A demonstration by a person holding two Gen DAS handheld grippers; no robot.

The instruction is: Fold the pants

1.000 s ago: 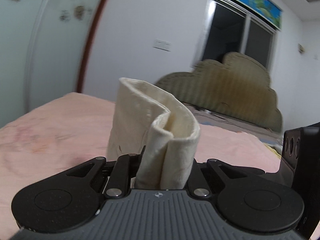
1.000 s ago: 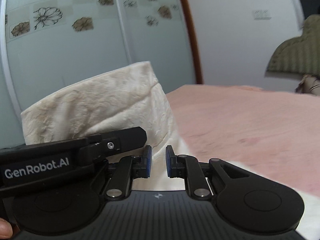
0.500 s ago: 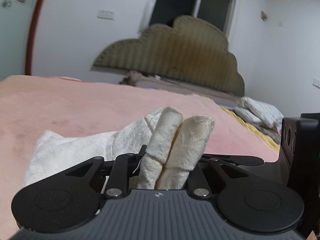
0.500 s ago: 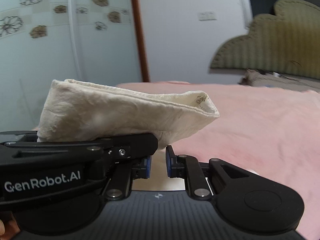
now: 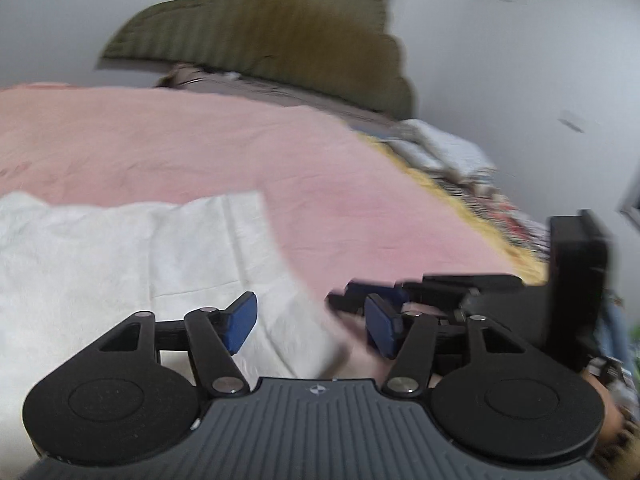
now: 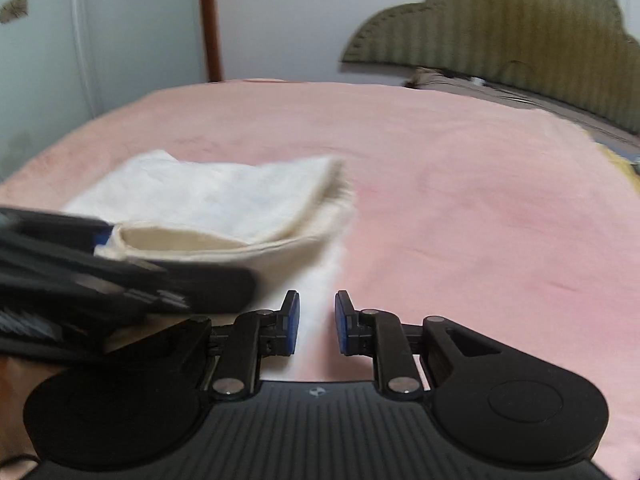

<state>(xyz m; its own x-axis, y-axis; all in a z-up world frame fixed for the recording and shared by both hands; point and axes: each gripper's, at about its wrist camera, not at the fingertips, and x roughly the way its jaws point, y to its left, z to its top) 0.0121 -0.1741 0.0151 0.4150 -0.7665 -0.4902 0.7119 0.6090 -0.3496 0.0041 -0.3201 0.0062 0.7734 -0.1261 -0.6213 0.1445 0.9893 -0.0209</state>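
the left gripper (image 5: 308,322) is opening, releasing the folded cream pants (image 6: 224,200) onto the pink bedspread (image 6: 460,184), while the right gripper (image 6: 317,322) is opening, nothing gripped; smoothing probably follows.

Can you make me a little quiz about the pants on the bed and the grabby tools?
1. True or false: the white pants lie on the pink blanket.
2. Which tool stands wider apart: A) left tool B) right tool?
3. Fill in: behind the bed stands an olive ____.

Key: 1 true; 2 A, its jaws are opening and clear of the cloth; 3 headboard.
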